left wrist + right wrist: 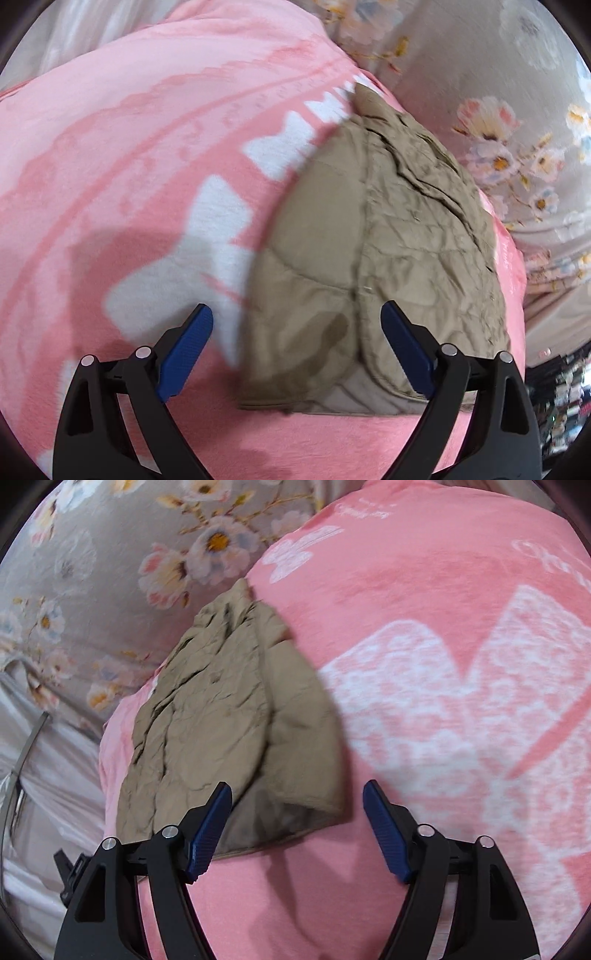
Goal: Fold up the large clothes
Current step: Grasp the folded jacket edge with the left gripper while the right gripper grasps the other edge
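A khaki quilted jacket [384, 251] lies folded into a long bundle on a pink blanket [129, 147] with white patterns. My left gripper [297, 314] hangs open above the jacket's near end, its blue pads [186, 350] wide apart and touching nothing. In the right wrist view the same jacket [229, 720] lies left of centre on the pink blanket [424, 590]. My right gripper [297, 794] is open just above the jacket's near right corner, with its left pad [208, 834] over the hem and no cloth pinched.
A grey floral bedsheet [498, 110] lies beyond the blanket, seen also as the grey floral bedsheet [92, 572] at the upper left. Pale satin fabric [48, 775] and a metal strip [26, 746] sit at the left edge. Dark clutter [557, 387] shows at the lower right.
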Demonstrator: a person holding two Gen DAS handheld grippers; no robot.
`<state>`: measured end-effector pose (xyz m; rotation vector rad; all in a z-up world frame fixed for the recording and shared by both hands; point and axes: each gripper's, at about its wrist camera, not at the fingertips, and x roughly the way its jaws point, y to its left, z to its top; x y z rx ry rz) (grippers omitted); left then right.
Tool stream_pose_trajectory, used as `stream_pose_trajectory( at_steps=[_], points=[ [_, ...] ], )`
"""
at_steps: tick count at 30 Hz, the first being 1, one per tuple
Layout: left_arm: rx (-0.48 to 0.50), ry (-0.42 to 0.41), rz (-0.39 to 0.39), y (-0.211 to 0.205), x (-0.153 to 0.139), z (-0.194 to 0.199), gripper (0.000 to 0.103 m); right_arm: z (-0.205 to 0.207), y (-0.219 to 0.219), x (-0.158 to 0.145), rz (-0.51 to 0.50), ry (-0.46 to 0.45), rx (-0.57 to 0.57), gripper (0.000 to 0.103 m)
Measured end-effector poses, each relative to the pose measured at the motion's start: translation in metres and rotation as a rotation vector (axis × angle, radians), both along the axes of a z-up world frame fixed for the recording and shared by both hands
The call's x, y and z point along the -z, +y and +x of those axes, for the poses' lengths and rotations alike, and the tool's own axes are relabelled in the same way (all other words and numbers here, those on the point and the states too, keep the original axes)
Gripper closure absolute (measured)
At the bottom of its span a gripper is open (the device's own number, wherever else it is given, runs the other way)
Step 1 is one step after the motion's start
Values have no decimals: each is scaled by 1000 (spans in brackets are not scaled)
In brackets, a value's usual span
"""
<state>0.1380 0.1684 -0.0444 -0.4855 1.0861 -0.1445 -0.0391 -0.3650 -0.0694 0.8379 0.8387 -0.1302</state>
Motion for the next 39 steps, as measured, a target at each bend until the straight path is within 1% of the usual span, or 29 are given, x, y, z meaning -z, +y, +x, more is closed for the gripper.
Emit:
stream_pose_trajectory(
  at_steps=[1,2,3,4,5,6,7,9,12,15,17,19,21,22,24,25,27,30,31,32,33,34,35,36,37,39],
  points=[
    [13,4,-21,-5,0,0,24,6,5,0,7,1,-23,52],
    [31,14,-40,-10,1,1,35,11,9,0,1,13,-34,72],
    [43,17,-29,-16,0,2,42,15,13,-1,-25,28,-32,95],
    [55,13,10,-21,-4,1,63,17,16,-5,-60,32,-25,96],
    [65,7,49,-25,-8,-1,90,14,17,-11,-57,2,-25,97],
    [69,-2,62,-24,-12,-4,94,9,18,-19,-52,-35,-23,98],
    [79,-25,34,-20,-19,-9,97,1,20,-33,-71,-72,-23,98],
    [81,-54,1,-12,-33,-19,98,-15,23,-57,-104,-131,-26,100],
    [93,-116,-33,2,-66,-47,99,-51,28,-100,-149,-229,-44,100],
    [108,-192,-43,17,-104,-88,99,-98,33,-144,-207,-317,-59,100],
    [114,-243,-77,28,-131,-119,99,-129,38,-171,-255,-374,-65,100],
    [119,-299,-91,34,-159,-145,99,-156,45,-201,-306,-443,-74,100],
    [120,-364,-86,37,-187,-165,99,-170,48,-224,-345,-489,-76,100],
    [119,-386,-83,37,-196,-167,99,-173,49,-236,-357,-517,-76,100],
    [119,-427,-73,34,-214,-166,99,-169,48,-248,-355,-549,-69,100],
    [119,-436,-67,32,-217,-160,99,-162,44,-252,-355,-563,-65,100],
    [120,-442,-51,28,-222,-142,99,-140,38,-253,-373,-557,-48,100],
    [123,-429,3,13,-218,-95,98,-82,20,-241,-320,-520,-7,100],
    [125,-420,37,3,-214,-73,98,-53,12,-234,-308,-489,12,100],
    [123,-412,64,-3,-209,-57,98,-37,10,-227,-314,-471,22,100],
    [119,-399,110,-15,-201,-35,98,-9,7,-219,-331,-438,34,100],
    [118,-388,158,-24,-193,-18,98,8,7,-210,-343,-414,38,100],
    [109,-378,184,-29,-187,-6,98,28,7,-202,-356,-392,42,100],
    [101,-353,222,-38,-174,16,98,41,7,-196,-356,-378,46,100],
    [95,-336,248,-41,-163,29,98,62,5,-185,-339,-357,47,100],
    [88,-291,279,-46,-138,56,98,90,2,-167,-331,-316,51,100]
  ],
)
